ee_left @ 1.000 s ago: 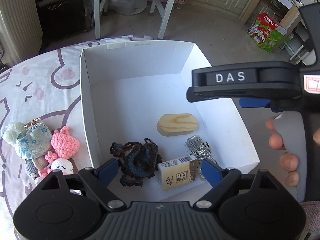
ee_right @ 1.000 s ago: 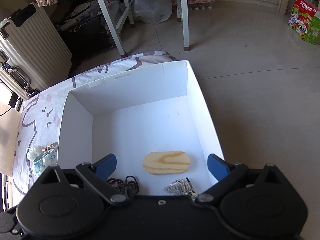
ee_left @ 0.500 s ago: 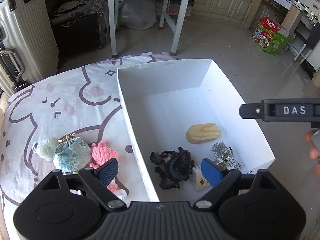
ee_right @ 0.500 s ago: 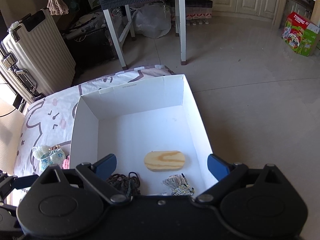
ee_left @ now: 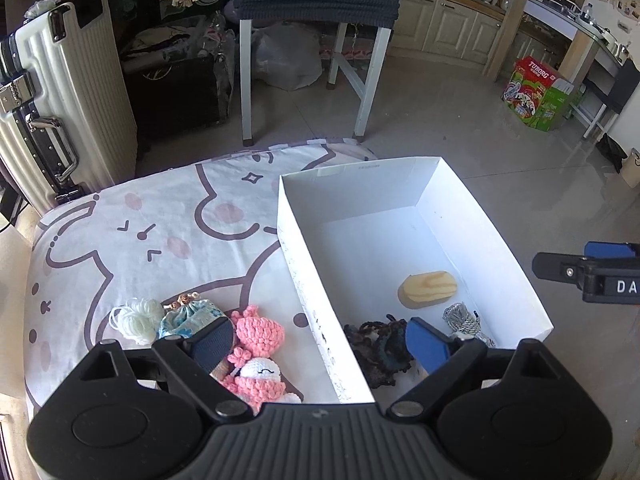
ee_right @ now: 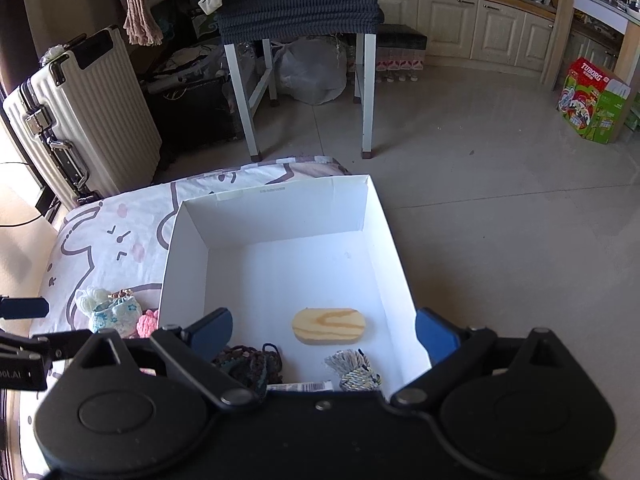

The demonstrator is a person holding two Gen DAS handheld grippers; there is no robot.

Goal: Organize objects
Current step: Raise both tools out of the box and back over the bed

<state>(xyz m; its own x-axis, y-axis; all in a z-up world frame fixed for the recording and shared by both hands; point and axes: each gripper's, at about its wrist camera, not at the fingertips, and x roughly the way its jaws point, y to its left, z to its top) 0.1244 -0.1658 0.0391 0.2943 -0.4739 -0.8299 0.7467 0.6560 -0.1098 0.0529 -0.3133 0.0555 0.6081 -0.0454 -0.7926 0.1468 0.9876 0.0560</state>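
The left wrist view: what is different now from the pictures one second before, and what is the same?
The left hand-held gripper pulled up and away from the white cardboard box toward the toys on the cartoon-print cloth; its jaws have just been opening, with nothing between them. The right hand-held gripper also drew back, open and empty. The oval wooden block, dark crocheted piece and pink crocheted doll stayed put.

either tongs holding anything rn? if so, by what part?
Nothing held. Left tongs have just been opening and stand wide with nothing between the pads, above the box wall. Right tongs are open too, over the box.
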